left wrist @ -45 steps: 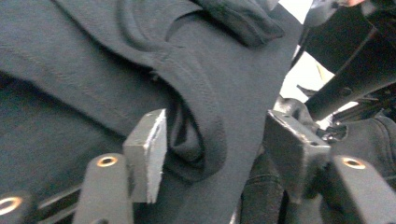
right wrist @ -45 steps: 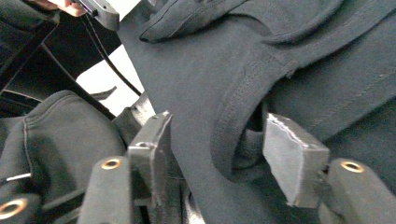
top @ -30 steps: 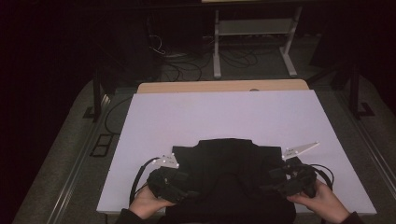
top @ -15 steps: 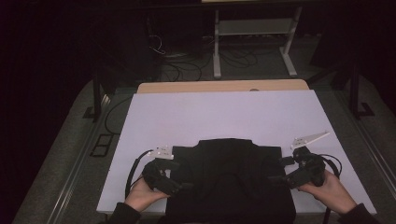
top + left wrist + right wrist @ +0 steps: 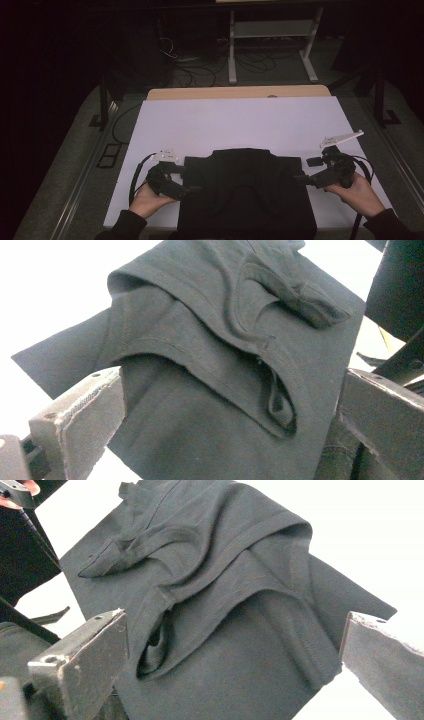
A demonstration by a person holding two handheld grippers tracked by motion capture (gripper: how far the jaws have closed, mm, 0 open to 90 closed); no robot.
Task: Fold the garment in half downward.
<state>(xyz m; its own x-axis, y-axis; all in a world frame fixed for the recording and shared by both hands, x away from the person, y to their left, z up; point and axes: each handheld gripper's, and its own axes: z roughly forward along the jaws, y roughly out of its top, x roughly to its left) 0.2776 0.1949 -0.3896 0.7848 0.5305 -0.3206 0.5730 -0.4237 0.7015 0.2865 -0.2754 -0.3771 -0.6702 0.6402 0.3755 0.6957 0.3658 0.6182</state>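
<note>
Left tool (image 5: 192,188), right tool (image 5: 299,177): jaws apart, flanking black shirt (image 5: 245,192) at tabletop (image 5: 240,125) near edge | step: folding | next: grasp sleeves.

A laboratory or recording studio, dimly lit. A white sheet (image 5: 240,125) covers a wooden table (image 5: 240,92), whose bare edge shows at the far side. The table stands on grey carpet (image 5: 65,165) in an otherwise dark room. Loose cables (image 5: 200,75) lie on the floor beyond the table, beside the white legs of a metal stand (image 5: 272,45). Dark posts (image 5: 104,102) rise at the table's left and right. A black power strip (image 5: 107,155) lies on the carpet at the left. No domestic furniture appears.
</note>
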